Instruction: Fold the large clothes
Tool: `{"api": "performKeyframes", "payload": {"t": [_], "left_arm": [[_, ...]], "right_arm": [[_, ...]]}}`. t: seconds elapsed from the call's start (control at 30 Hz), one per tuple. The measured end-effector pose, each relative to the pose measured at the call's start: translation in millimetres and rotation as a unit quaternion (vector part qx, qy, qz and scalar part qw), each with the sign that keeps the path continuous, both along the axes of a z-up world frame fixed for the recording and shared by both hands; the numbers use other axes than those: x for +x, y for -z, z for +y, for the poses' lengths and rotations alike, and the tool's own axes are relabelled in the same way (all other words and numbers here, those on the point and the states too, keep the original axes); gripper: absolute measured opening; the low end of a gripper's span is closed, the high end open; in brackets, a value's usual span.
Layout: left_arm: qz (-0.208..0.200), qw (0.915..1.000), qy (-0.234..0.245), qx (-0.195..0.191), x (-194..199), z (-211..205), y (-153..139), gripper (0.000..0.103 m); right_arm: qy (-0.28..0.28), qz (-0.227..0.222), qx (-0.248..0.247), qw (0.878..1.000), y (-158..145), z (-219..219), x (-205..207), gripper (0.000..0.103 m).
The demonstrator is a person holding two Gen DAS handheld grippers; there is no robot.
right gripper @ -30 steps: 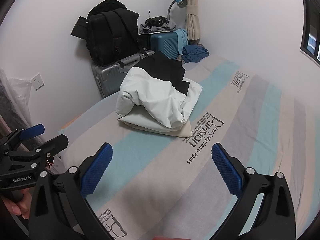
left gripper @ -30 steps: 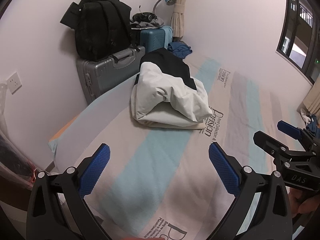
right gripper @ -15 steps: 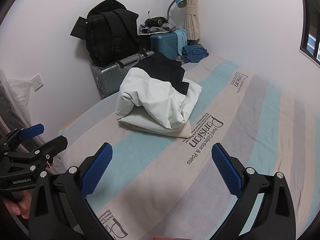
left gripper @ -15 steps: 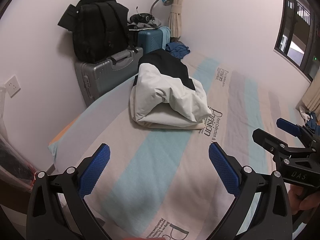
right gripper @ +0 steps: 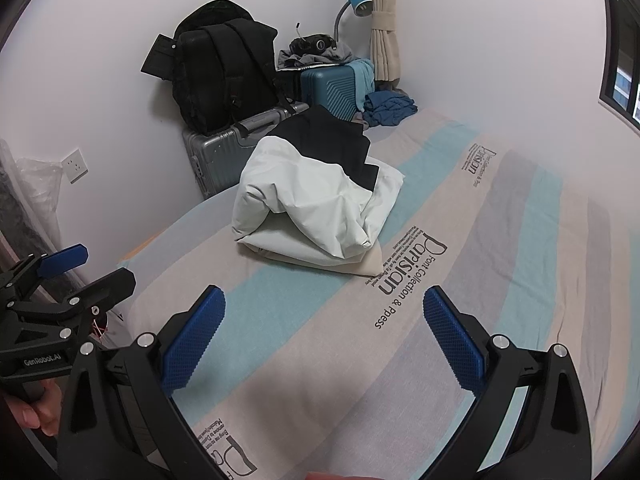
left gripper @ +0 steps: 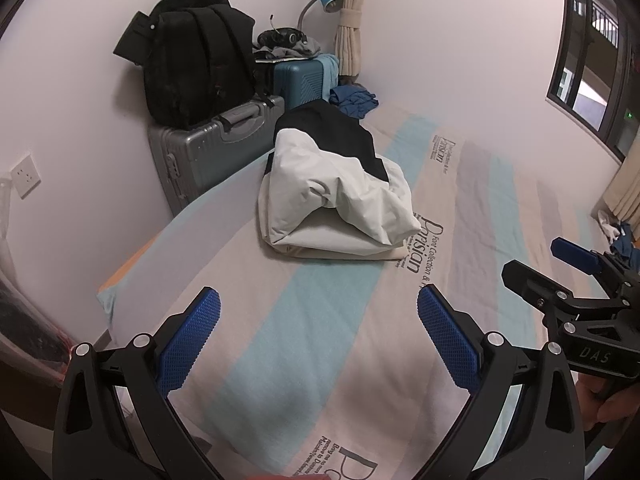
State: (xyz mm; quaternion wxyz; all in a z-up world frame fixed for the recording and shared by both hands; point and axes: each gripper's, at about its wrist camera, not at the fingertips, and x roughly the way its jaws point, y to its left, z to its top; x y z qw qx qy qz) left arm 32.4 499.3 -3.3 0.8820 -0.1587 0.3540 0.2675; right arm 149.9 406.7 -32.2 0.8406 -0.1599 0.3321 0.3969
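Hovering over the near end of the bed [left gripper: 320, 380], the left gripper [left gripper: 318, 332] has its blue pads [left gripper: 188, 344] spread wide with nothing between them. Beside it on the right, the right gripper [right gripper: 324, 334] is likewise agape and empty, its pads [right gripper: 454, 344] well apart over the striped sheet [right gripper: 500, 280]. Each camera catches the other tool at its edge, held in a hand [right gripper: 36, 412] low in the corner.

Farther along, the jacket [left gripper: 332, 196] lies folded toward the left side of the bed, white on its near part and black on its far part. A beige layer shows under its near edge; whether that is lining or a separate cloth is hard to tell. Just right of it runs the printed word "Parisian" [right gripper: 412, 264].

Beyond the jacket, off the left edge of the bed, stands a grey suitcase [left gripper: 208, 148] with a black backpack [left gripper: 192, 68] on top. Farther still is a teal suitcase [right gripper: 334, 88], with a blue lamp [right gripper: 356, 0] and a tied curtain [right gripper: 384, 20] in the far corner. Crumpled blue clothes [left gripper: 354, 100] sit at the far end of the bed.
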Motion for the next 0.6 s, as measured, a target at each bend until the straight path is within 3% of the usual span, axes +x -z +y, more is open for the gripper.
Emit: {"api": "performKeyframes", "payload": {"t": [0.17, 0.27, 0.6], "left_arm": [[-0.001, 0.9999, -0.010, -0.011, -1, 3, 0, 0.097], [0.004, 0.9992, -0.013, -0.037, 3, 8, 3, 0.097], [-0.010, 0.9999, 0.006, -0.008, 11, 1, 3, 0.097]], "right_arm": [[0.000, 0.001, -0.001, 1.000, 1, -1, 0, 0.095], [0.003, 0.002, -0.001, 1.000, 0, -1, 2, 0.095], [0.007, -0.001, 0.002, 1.000, -1, 0, 5, 0.096]]}}
